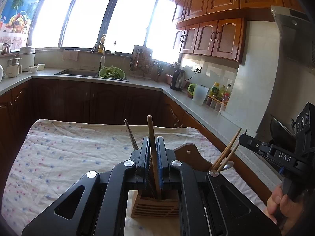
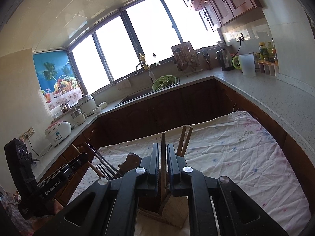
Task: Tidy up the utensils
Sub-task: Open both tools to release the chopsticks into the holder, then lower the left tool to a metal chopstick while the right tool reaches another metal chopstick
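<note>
Both grippers, L (image 1: 152,153) & R (image 2: 163,157), each clamped on a wooden stick (image 1: 153,147) standing in the holder (image 1: 155,206) on the cloth (image 1: 69,153): I'd keep sticks vertical, seat ends w/o tipping holder, then let go.

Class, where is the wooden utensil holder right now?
In the left wrist view, the wooden utensil holder stands low centre on the floral tablecloth, directly under the left gripper.
</note>
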A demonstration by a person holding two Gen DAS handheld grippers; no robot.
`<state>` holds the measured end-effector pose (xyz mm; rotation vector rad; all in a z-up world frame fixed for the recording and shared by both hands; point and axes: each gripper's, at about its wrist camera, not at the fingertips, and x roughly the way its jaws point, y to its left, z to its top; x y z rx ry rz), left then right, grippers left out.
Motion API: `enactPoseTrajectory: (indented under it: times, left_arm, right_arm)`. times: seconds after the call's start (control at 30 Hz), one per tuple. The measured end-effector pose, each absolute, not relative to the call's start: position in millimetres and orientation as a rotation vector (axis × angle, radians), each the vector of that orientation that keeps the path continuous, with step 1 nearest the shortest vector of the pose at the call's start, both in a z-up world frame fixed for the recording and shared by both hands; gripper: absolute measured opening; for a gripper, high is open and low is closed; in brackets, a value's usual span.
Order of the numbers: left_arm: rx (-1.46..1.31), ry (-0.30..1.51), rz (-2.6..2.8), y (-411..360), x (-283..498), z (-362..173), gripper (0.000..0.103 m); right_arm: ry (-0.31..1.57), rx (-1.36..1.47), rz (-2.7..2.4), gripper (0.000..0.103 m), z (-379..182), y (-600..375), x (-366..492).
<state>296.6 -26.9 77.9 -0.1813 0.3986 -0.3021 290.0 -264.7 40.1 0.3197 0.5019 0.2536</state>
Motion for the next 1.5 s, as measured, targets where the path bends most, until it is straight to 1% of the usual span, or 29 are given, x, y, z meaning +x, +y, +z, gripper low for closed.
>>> enactPoseTrajectory:
  times: [0.07,0.1,0.13,0.17,0.2,0.23,0.27,0.3,0.33,0.37,0.43,0.5,0.57,0.63,0.73,0.97,1.1,1.3,1.5]
  left_arm:
    - [-0.182,0.402,-0.303,-26.8,294.8,78.1,0.008]
    - [-0.182,0.405,-0.302,-26.3,293.6,78.1,0.013]
    - [-0.184,0.405,-0.3,-25.6,291.8,78.2,0.023]
    - [-0.187,0.401,-0.298,-24.5,289.3,78.6,0.029]
    - [-0.19,0.394,-0.294,-23.1,285.9,79.0,0.039]
    - [-0.19,0.389,-0.289,-22.1,282.8,79.5,0.042]
    - [-0.19,0.386,-0.288,-20.9,279.8,79.4,0.042]
    - [-0.191,0.388,-0.288,-19.8,277.4,79.6,0.043]
    - [-0.192,0.394,-0.286,-18.6,275.3,79.2,0.048]
    - [-0.193,0.399,-0.284,-17.0,272.6,78.5,0.05]
    - [-0.2,0.405,-0.271,-11.9,264.9,76.5,0.062]
    - [-0.207,0.413,-0.251,-5.8,255.6,73.3,0.071]
    - [-0.211,0.427,-0.231,0.5,245.8,68.8,0.075]
    - [-0.214,0.452,-0.214,6.3,236.8,63.3,0.079]
    - [-0.217,0.493,-0.199,13.2,222.0,53.8,0.08]
    - [-0.22,0.594,-0.181,21.9,187.2,28.7,0.082]
    - [-0.229,0.647,-0.175,25.1,168.5,10.3,0.083]
    - [-0.217,0.724,-0.173,19.9,148.3,-14.3,0.084]
    - [-0.2,0.782,-0.182,9.0,134.1,-33.3,0.084]
  right_arm:
    - [0.503,0.322,0.255,0.014,40.9,-264.7,288.3]
    - [0.502,0.322,0.254,0.023,41.3,-264.9,288.5]
    - [0.497,0.324,0.255,0.031,41.9,-265.6,287.0]
    - [0.492,0.328,0.257,0.033,42.8,-266.8,285.1]
    - [0.486,0.331,0.258,0.033,44.2,-268.0,282.3]
    - [0.481,0.333,0.256,0.033,45.7,-269.0,279.1]
    - [0.475,0.335,0.252,0.034,47.3,-270.3,275.7]
    - [0.468,0.34,0.252,0.038,49.3,-272.5,272.6]
    - [0.46,0.346,0.255,0.046,51.0,-274.2,268.9]
    - [0.454,0.35,0.257,0.052,52.5,-276.0,265.1]
    - [0.44,0.353,0.258,0.078,54.5,-279.9,255.0]
    - [0.431,0.354,0.258,0.084,54.8,-283.9,244.3]
    - [0.433,0.357,0.259,0.084,53.7,-288.2,234.2]
    - [0.44,0.361,0.259,0.088,50.2,-292.2,223.6]
    - [0.456,0.361,0.256,0.091,42.6,-295.8,207.0]
    - [0.517,0.298,0.241,0.095,21.1,-296.0,167.0]
    - [0.554,0.248,0.221,0.1,5.5,-295.9,143.6]
    - [0.617,0.196,0.19,0.1,-21.4,-299.9,115.6]
    - [0.672,0.219,0.167,0.1,-47.8,-311.8,97.4]
